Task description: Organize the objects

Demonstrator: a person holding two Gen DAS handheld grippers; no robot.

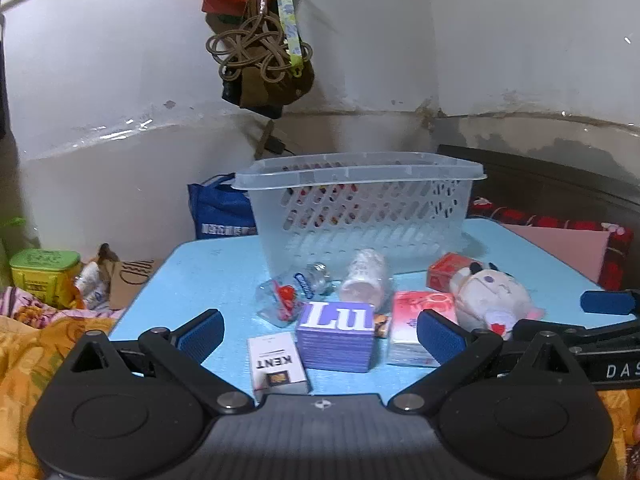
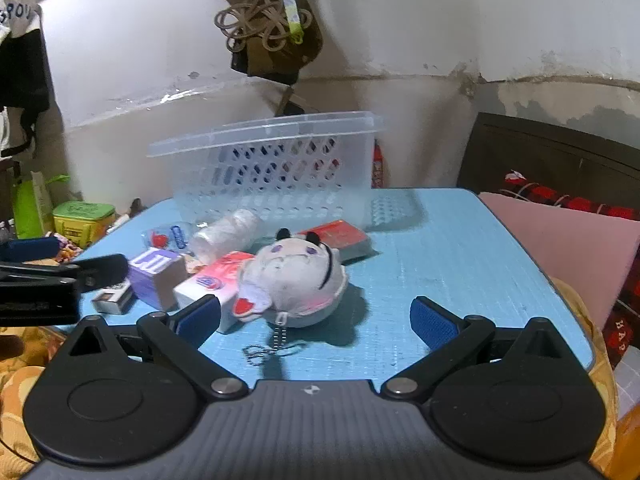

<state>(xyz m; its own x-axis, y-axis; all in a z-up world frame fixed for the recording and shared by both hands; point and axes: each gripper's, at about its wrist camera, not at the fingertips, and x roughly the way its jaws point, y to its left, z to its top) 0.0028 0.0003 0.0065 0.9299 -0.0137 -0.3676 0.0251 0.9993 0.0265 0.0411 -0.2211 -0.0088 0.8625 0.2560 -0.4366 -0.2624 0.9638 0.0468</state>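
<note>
A clear plastic basket (image 1: 360, 208) stands at the back of the blue table (image 1: 208, 280); it also shows in the right wrist view (image 2: 272, 168). In front of it lie a white KENT pack (image 1: 276, 364), a purple box (image 1: 338, 336), a pink tissue pack (image 1: 416, 324), a plush toy (image 1: 492, 296), a red box (image 1: 446, 270), a white cup on its side (image 1: 366, 280) and a clear bottle (image 1: 296, 292). My left gripper (image 1: 320, 334) is open just before the purple box. My right gripper (image 2: 316, 316) is open just before the plush toy (image 2: 296, 276).
A green and yellow tub (image 1: 44, 276) and a blue bag (image 1: 220, 212) sit left of the table. A pink board (image 2: 560, 248) leans at the right. Cords and bags (image 1: 260, 52) hang on the wall above the basket. Orange bedding (image 1: 36, 360) lies under the table's near edge.
</note>
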